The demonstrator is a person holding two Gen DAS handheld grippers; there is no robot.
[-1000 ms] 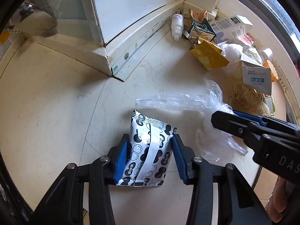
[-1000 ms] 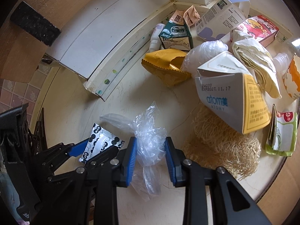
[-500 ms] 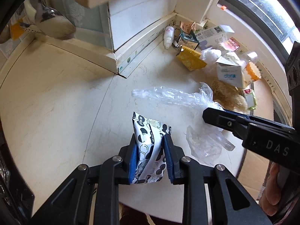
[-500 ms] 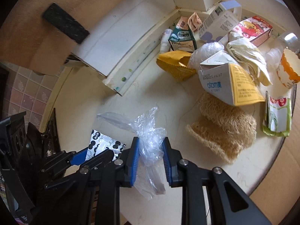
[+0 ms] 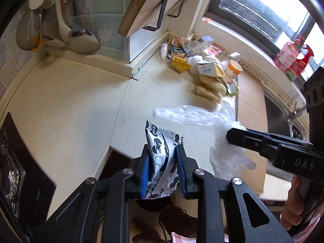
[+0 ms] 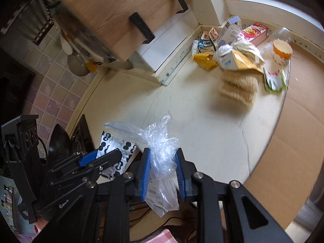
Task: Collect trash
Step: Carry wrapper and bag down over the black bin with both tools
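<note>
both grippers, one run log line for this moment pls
left gripper: shut on black-and-white snack wrapper | right gripper: shut on clear plastic bag | both clear of countertop | trash pile remains in corner

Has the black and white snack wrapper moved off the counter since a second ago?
Yes. The snack wrapper, clamped in the left hand-held gripper, has lifted up and back from the counter, now hanging past its front edge, farther from the corner trash pile.

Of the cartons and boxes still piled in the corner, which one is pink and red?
The long flat box lying against the back ledge by the window, right of the white-and-lilac carton. The others are dark green or white and yellow.
</note>
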